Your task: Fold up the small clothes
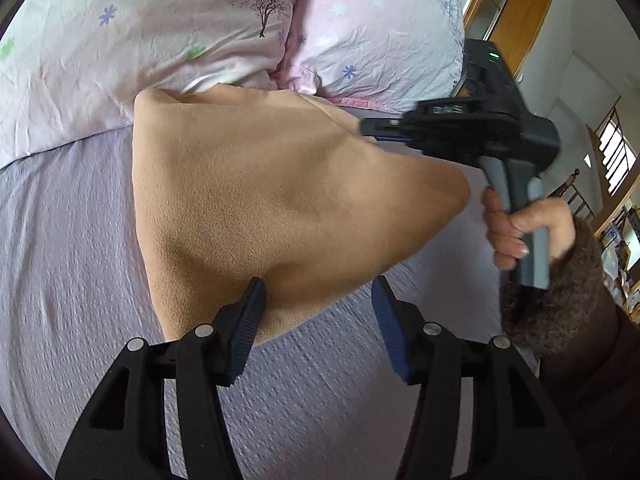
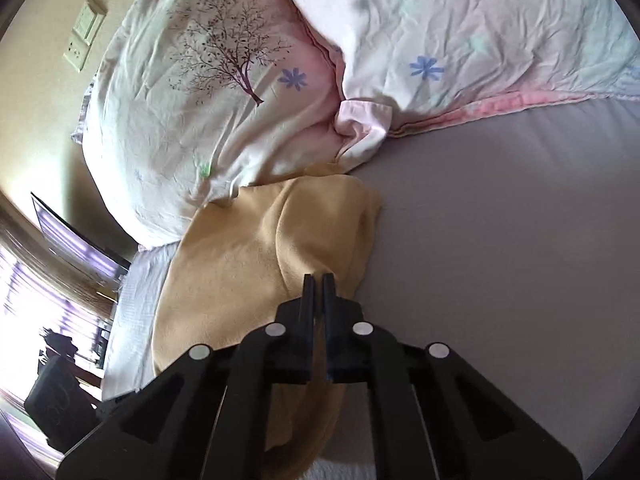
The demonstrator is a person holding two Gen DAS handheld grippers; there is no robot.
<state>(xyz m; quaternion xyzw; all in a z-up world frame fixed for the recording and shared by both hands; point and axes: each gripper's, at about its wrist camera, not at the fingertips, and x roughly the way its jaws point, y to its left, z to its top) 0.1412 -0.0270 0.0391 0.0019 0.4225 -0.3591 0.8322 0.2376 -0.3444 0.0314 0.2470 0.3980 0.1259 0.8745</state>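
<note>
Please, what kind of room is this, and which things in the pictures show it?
Most likely a bedroom at home. A tan fleece garment lies on a bed with a lilac sheet, next to two flower-printed pillows. A wall socket and a wooden cabinet also suggest a home.

No readable text, brand or number anywhere. Black body of the right gripper point(image 1: 460, 120) has small markings, too blurred to read. Pale wall switch plate point(image 2: 86, 32) shows no legible label
</note>
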